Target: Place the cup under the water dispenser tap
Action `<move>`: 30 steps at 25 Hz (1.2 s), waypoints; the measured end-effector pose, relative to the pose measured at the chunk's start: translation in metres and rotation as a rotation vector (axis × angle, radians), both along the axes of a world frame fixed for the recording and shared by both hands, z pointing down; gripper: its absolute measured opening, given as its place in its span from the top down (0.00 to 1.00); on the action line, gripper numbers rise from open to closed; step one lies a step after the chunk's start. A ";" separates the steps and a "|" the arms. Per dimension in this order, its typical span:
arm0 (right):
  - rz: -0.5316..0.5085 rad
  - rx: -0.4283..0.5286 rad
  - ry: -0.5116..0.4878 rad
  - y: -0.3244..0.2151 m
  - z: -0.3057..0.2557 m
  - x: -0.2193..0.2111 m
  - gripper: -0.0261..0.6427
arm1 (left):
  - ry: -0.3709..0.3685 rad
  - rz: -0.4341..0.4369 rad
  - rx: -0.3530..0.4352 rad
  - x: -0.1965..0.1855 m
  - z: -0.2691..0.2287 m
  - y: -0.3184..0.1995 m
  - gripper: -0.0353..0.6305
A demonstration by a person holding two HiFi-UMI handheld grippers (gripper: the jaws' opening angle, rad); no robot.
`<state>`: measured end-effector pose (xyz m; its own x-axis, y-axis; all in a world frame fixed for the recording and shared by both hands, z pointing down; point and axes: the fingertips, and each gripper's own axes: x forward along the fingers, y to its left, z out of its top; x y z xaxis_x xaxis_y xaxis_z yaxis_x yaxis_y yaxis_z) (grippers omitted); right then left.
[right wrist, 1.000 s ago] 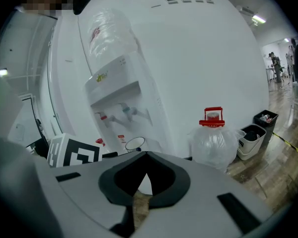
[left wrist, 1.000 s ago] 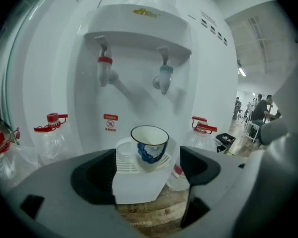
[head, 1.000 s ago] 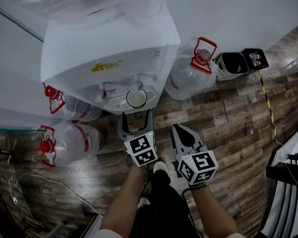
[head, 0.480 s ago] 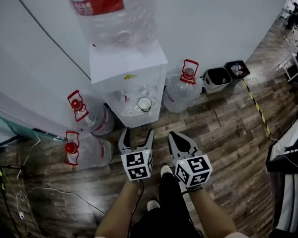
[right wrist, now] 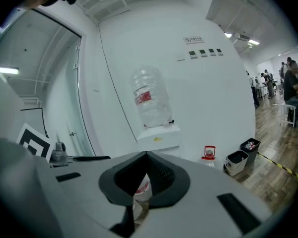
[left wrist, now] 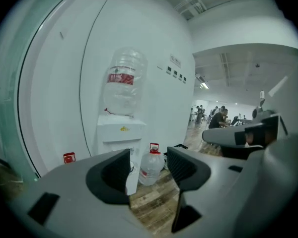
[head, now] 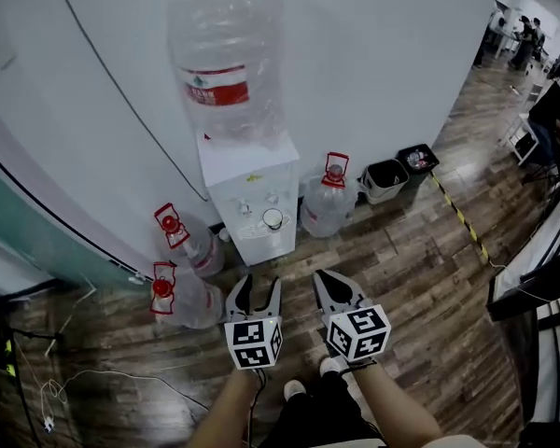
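Observation:
A white cup stands on the drip tray of the white water dispenser, below the taps. A large clear bottle with a red label sits on top of the dispenser. My left gripper hangs well in front of the dispenser, apart from the cup, its jaws closing with nothing between them. The left gripper view shows the dispenser through that gap. My right gripper floats beside it, shut and empty. In the right gripper view its tips meet below the dispenser.
Spare water jugs with red caps stand right of the dispenser and lie to its left. Two small bins line the wall. A yellow-black tape strip crosses the wood floor. Cables trail at the left. People sit far right.
Both grippers have risen and drawn back from the dispenser, which now looks smaller and farther away. The left jaws stand narrower than before. The cup has stayed on the tray.

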<state>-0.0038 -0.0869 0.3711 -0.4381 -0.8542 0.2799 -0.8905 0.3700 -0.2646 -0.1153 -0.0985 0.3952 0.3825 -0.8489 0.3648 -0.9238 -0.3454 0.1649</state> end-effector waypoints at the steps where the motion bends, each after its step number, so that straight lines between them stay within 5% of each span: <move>1: -0.008 0.002 0.005 0.009 -0.010 -0.001 0.93 | 0.002 0.006 0.002 0.002 -0.012 0.012 0.54; 10: -0.048 0.044 0.004 0.084 -0.093 0.019 0.93 | -0.002 -0.001 0.023 0.023 -0.097 0.102 0.70; 18: -0.101 0.068 -0.018 0.187 -0.119 0.058 0.93 | -0.050 -0.012 0.041 0.061 -0.124 0.215 0.85; 30: -0.179 0.114 -0.005 0.292 -0.145 0.079 0.93 | -0.086 -0.051 0.096 0.096 -0.155 0.311 0.87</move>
